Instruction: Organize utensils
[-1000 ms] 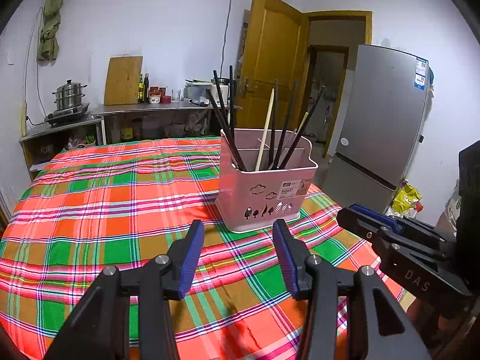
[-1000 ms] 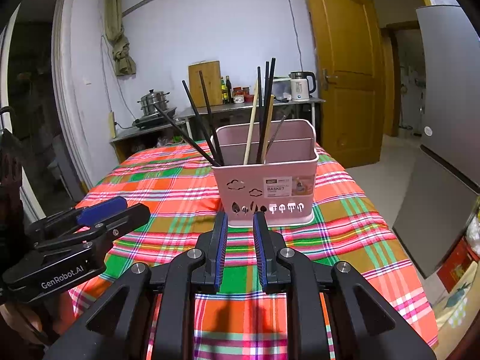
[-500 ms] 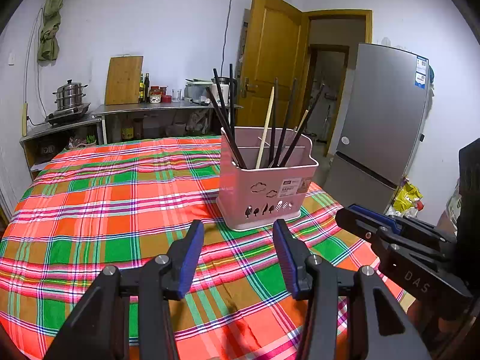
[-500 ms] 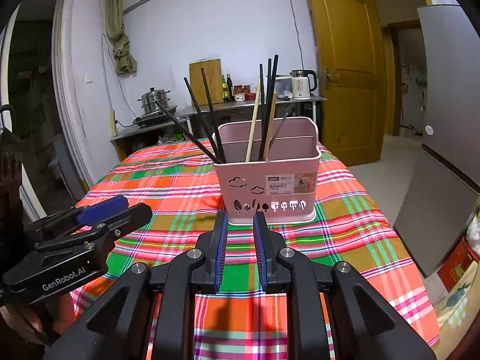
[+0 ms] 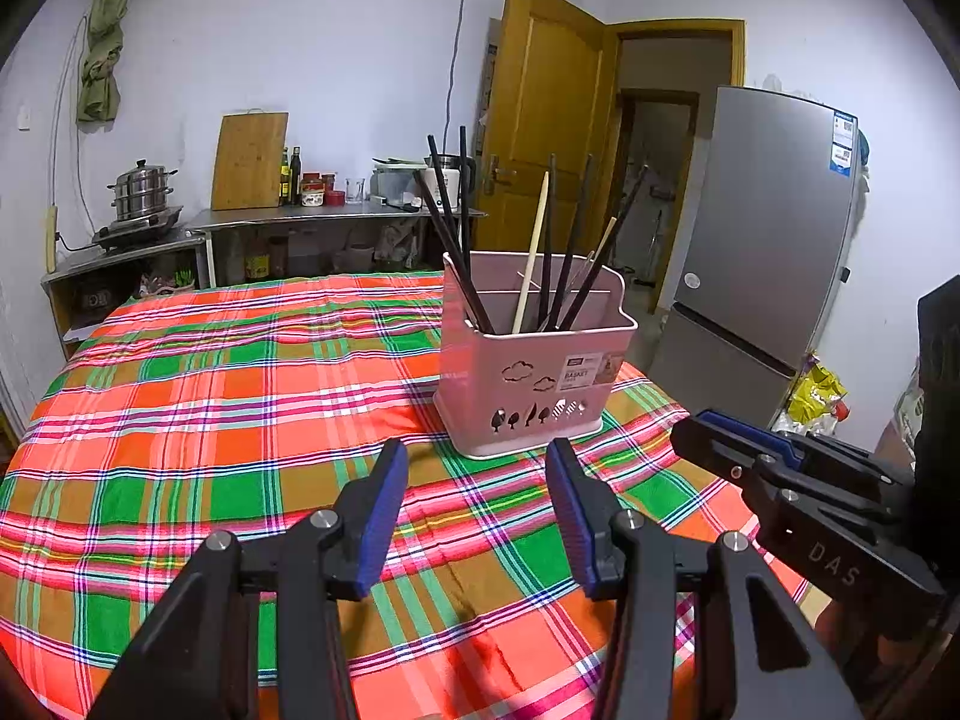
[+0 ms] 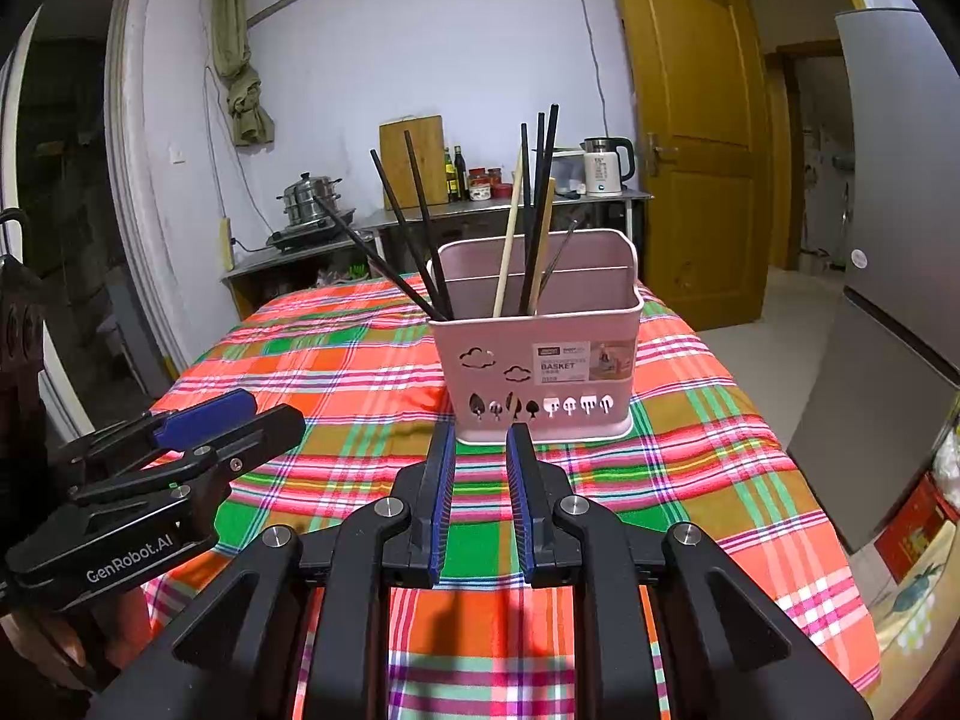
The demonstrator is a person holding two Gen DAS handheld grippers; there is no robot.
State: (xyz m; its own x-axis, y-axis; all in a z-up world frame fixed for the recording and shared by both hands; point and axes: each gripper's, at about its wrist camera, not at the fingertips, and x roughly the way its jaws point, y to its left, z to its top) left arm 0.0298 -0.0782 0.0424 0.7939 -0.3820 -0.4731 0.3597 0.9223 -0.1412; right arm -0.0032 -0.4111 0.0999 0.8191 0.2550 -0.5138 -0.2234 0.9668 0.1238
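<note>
A pink utensil basket [image 5: 528, 372] [image 6: 540, 360] stands upright on the plaid tablecloth [image 5: 210, 390], toward the table's right side. Several black chopsticks [image 5: 456, 240] [image 6: 420, 228] and a pale wooden chopstick [image 5: 534, 258] [image 6: 510, 240] lean in its near compartment. My left gripper [image 5: 477, 450] [image 6: 270, 414] hovers over the cloth just short of the basket, open wide and empty. My right gripper [image 6: 481, 432] [image 5: 696, 435] points at the basket's front wall, its blue pads a narrow gap apart with nothing between them.
A grey fridge [image 5: 768, 252] stands right of the table beside an open wooden door [image 5: 540, 120]. A counter along the back wall holds a steamer pot [image 5: 141, 186], a cutting board [image 5: 249, 159], bottles and a kettle [image 6: 606, 168]. The table edge falls away close behind the basket's right side.
</note>
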